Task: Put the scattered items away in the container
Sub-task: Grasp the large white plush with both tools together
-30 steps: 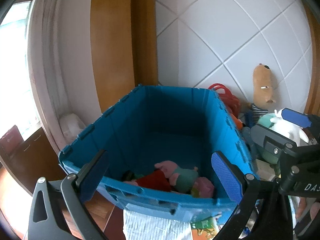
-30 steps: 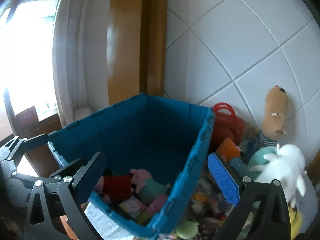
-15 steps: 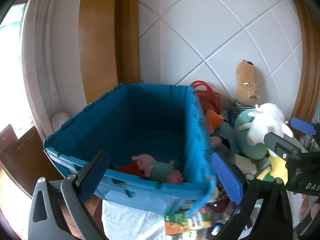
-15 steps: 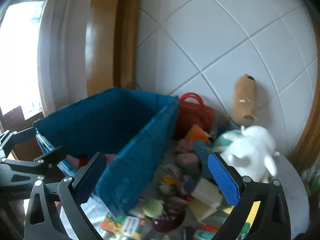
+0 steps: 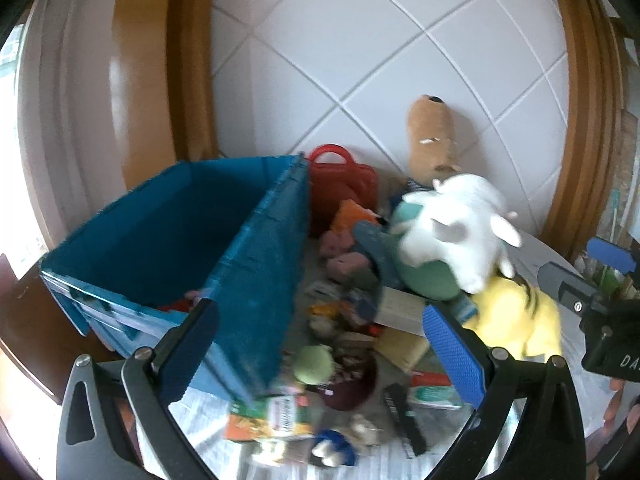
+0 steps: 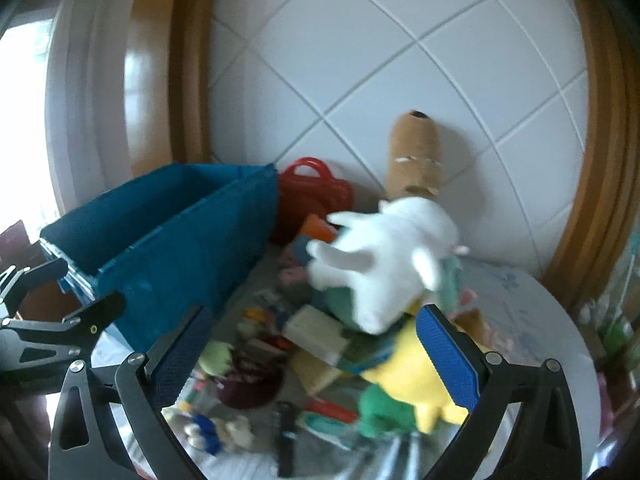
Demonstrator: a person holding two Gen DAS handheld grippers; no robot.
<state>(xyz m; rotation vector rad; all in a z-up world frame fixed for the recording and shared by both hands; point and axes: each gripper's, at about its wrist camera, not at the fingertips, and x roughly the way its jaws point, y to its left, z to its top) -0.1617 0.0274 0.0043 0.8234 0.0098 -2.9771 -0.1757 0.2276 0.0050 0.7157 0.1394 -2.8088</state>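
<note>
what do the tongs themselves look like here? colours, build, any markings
Both are alike: black frames with triangular cut-outs and silver screws, each finger ending in a flat blue ribbed pad. The left tongs show this in their own view, the right tongs in theirs. In the left view, the right tongs' body carries white letters "DA", cut off at the edge, with bare fingertips below. No cables or sleeves visible.

Black fingers (image 5: 188, 344), blue ribbed pads (image 5: 452, 354)

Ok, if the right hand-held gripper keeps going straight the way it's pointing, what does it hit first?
Most likely the white plush on top of the toy pile: it sits on the line ahead of the open right hand-held gripper. The frame is blurred and depth is unclear, so the yellow plush beneath could come first.
</note>
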